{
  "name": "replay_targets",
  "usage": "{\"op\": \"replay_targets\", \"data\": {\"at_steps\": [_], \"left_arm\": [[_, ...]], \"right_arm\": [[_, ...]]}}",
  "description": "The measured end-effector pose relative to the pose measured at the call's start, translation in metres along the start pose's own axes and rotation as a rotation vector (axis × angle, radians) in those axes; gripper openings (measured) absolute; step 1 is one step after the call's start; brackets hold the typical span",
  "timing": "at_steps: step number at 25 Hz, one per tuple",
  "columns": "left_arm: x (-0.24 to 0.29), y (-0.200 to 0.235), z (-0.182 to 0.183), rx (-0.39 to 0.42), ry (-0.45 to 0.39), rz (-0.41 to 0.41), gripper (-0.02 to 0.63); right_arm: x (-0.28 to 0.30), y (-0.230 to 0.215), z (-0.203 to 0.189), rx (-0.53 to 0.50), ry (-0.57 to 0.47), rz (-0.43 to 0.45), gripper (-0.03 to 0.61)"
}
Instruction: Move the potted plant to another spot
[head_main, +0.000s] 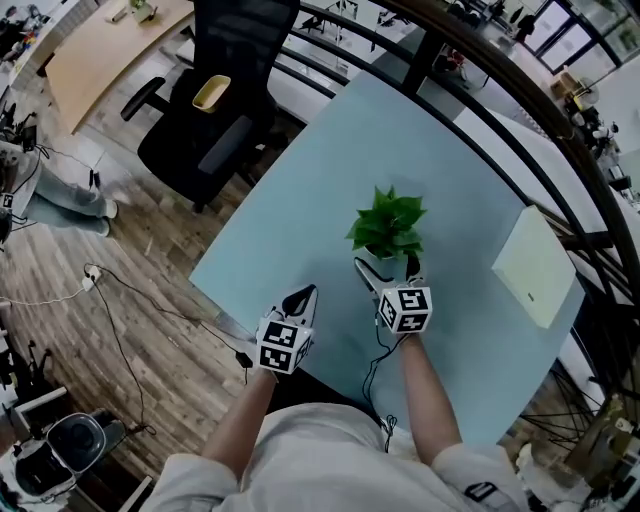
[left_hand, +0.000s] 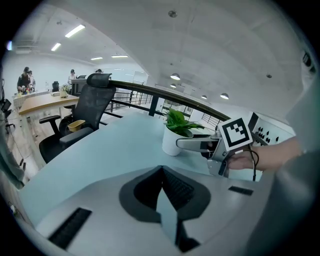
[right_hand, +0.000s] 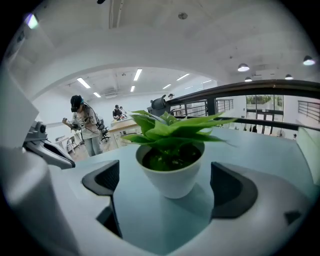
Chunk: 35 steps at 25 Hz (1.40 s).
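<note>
The right gripper gapes around the potted plant — not touching it — while the left gripper sits pinched closed, empty.

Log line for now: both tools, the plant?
phase: pre-grasp | right tool: open, straddling potted plant, no contact | left tool: shut, empty | potted plant: upright on table

Green leafy plant in white pot upright on pale blue table. R gripper jaws apart, flanking pot. L gripper jaws together, nearby, over table.
</note>
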<state>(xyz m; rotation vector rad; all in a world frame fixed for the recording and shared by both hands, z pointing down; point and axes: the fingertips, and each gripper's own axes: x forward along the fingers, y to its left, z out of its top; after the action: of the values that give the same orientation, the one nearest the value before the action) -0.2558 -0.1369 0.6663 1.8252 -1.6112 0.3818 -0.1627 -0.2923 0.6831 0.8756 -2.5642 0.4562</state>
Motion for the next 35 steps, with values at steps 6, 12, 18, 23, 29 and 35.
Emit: {"op": "replay_targets", "data": {"at_steps": [6,12,18,23,29,35], "left_arm": [[-0.007,-0.005,-0.012,-0.035,-0.002,-0.013,0.012],[-0.013,-0.012,-0.015,-0.025,-0.012,-0.037,0.012],[-0.021,-0.025,-0.008,-0.005,-0.043,-0.075,0.012],[-0.027,-0.042,-0.012,0.003,-0.062,-0.131,0.012],[-0.036,-0.066,-0.008,-0.007,-0.078,-0.185,0.012],[-0.043,-0.092,0.009,0.038,-0.103,-0.198,0.012]], "right_arm": [[-0.027,0.001,-0.022,0.048,0.018,-0.05,0.554],[-0.061,-0.01,-0.029,-0.066,0.052,-0.181,0.357],[-0.096,0.008,-0.015,-0.295,0.04,-0.295,0.005],[-0.126,0.036,-0.023,-0.316,0.074,-0.282,0.003],[-0.162,0.045,-0.016,-0.208,0.051,-0.302,0.003],[-0.183,0.047,0.002,-0.176,-0.001,-0.292,0.003]]}}
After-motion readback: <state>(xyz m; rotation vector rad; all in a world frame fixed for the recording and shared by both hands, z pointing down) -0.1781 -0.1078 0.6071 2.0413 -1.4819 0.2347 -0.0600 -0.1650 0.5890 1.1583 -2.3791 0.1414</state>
